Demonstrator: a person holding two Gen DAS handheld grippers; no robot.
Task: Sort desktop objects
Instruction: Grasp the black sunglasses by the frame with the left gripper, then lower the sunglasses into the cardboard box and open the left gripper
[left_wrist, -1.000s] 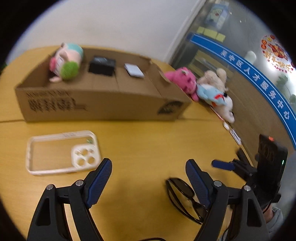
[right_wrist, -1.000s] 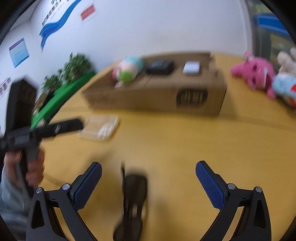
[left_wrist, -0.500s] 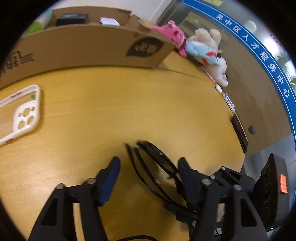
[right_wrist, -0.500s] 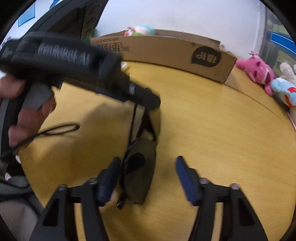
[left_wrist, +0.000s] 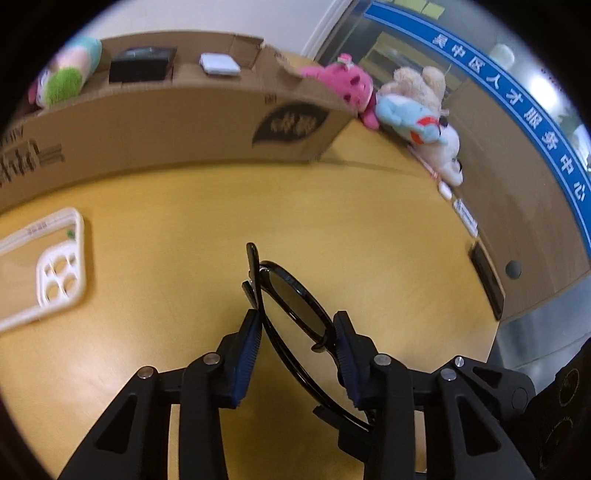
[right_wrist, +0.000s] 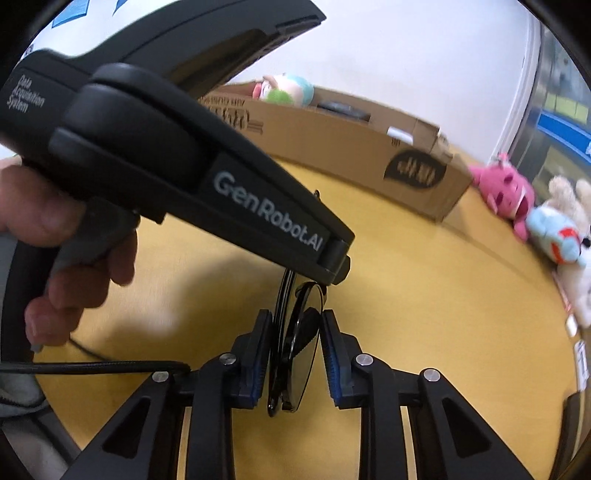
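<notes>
Black sunglasses (left_wrist: 295, 295) are gripped from both sides above the yellow table (left_wrist: 184, 221). My left gripper (left_wrist: 297, 328) is shut on one end of the folded frame. My right gripper (right_wrist: 295, 339) is shut on the other end of the sunglasses (right_wrist: 303, 339); the left gripper's black body (right_wrist: 221, 177) crosses that view just above them. A cardboard box (left_wrist: 166, 122) at the back holds a plush toy (left_wrist: 66, 74), a black case (left_wrist: 142, 62) and a small white box (left_wrist: 219, 64).
A white phone case (left_wrist: 44, 266) lies on the table at the left. Pink (left_wrist: 347, 85), blue (left_wrist: 410, 122) and beige (left_wrist: 417, 81) plush toys sit by the box's right end at the table edge. A black cable (right_wrist: 92, 365) trails at the lower left.
Both grippers have closed on the sunglasses, which now stand on edge between the fingers instead of lying flat. The left view has tilted up toward the box.
</notes>
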